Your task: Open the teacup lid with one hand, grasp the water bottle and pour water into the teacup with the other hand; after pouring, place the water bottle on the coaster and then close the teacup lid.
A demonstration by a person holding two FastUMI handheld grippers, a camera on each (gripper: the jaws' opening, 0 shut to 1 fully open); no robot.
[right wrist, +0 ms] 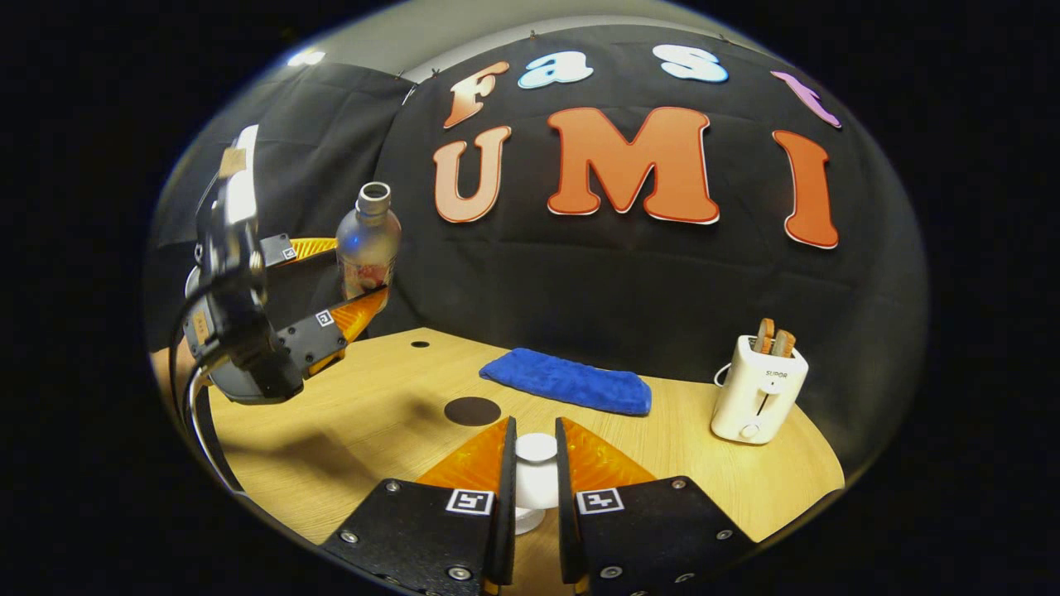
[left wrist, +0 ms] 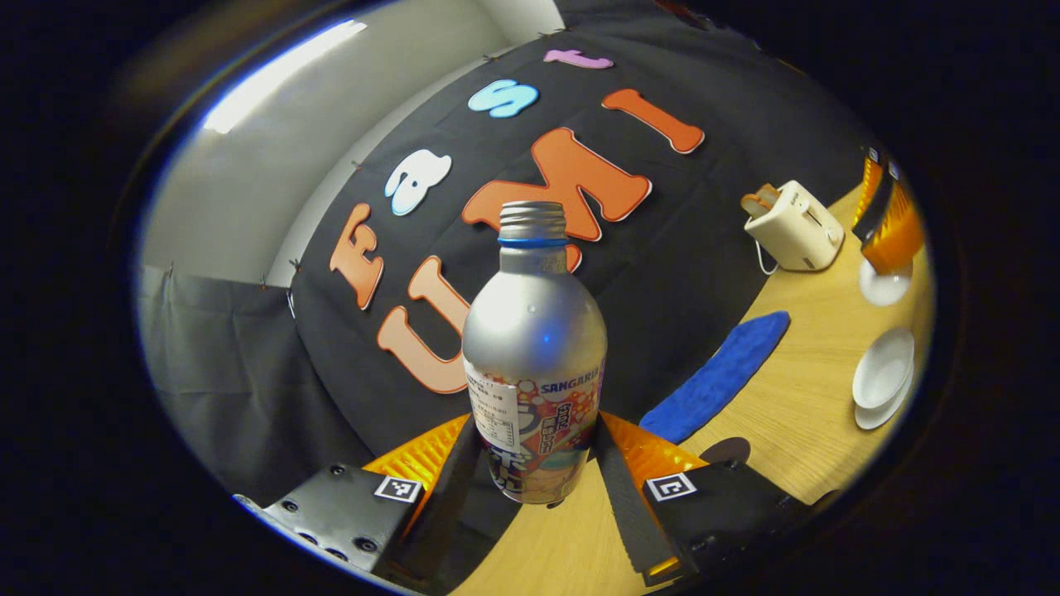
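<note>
**Bottle lifted, lid pinched — pour not started**

Left gripper point(left wrist: 534, 476) is clamped on the water bottle point(left wrist: 534, 348), both fingers pressing its lower body. Right gripper view has it held upright, well above the table point(right wrist: 373, 414), cap off, mouth open.

Right gripper point(right wrist: 534, 488) pinches the lid point(right wrist: 536, 451) by its knob, fingers nearly together. In the left gripper view the teacup point(left wrist: 884, 368) sits open at far right, right gripper just above it.

Coaster point(right wrist: 472, 410) is bare, near the blue cloth point(right wrist: 567, 382). Toaster point(right wrist: 758, 389) stands well apart.

Risks, my read:
- Low grip on a smooth metal body: tilting could let it rotate or slip.
- Bottle is well apart from the cup; a tilt before it's over the rim spills on the table.
- Lid hanging too near the cup could catch the stream.
</note>
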